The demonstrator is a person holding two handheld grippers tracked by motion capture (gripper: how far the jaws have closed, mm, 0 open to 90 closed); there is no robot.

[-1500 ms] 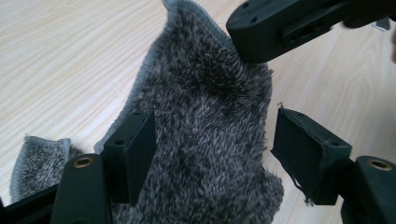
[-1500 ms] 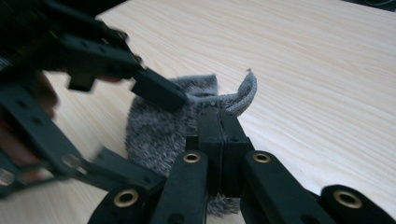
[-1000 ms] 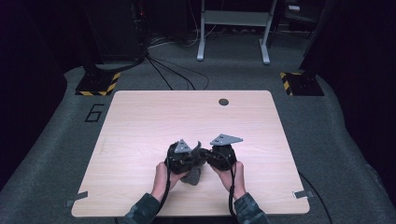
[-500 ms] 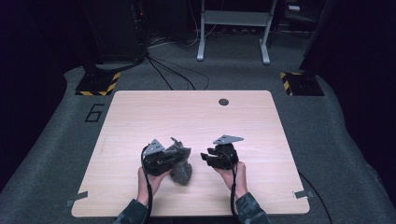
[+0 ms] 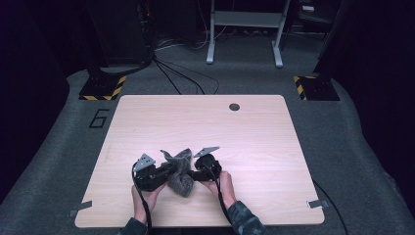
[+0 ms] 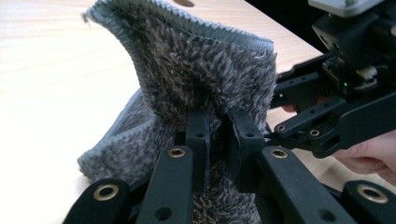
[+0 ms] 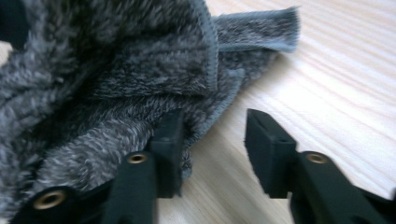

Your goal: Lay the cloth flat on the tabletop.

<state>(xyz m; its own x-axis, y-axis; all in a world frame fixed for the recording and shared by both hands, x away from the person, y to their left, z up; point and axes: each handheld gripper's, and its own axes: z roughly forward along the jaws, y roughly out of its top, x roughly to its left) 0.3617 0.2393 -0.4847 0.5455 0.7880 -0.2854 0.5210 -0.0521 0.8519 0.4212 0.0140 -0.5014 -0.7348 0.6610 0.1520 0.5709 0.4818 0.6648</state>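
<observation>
While a fold of the grey fleece cloth [image 6: 196,79] is being pinched up off the desk [image 5: 274,147] by the left gripper [image 6: 217,133], a free edge is being approached by the half-open, empty right gripper [image 7: 212,140] so it can be spread.

Left gripper [image 5: 169,171]: black body, grey three-cornered plate on top; black cable trails back along the forearm; in its own view, flat black jaw arms with brass-coloured rivets and small round holes; square black pads [image 6: 243,135]. Right gripper [image 5: 192,175]: same black build, same grey plate, black cable; a small green light on its body; brass rivets on its jaws. Sleeves [image 5: 244,220]: dark, mottled pattern at the cuffs.
</observation>
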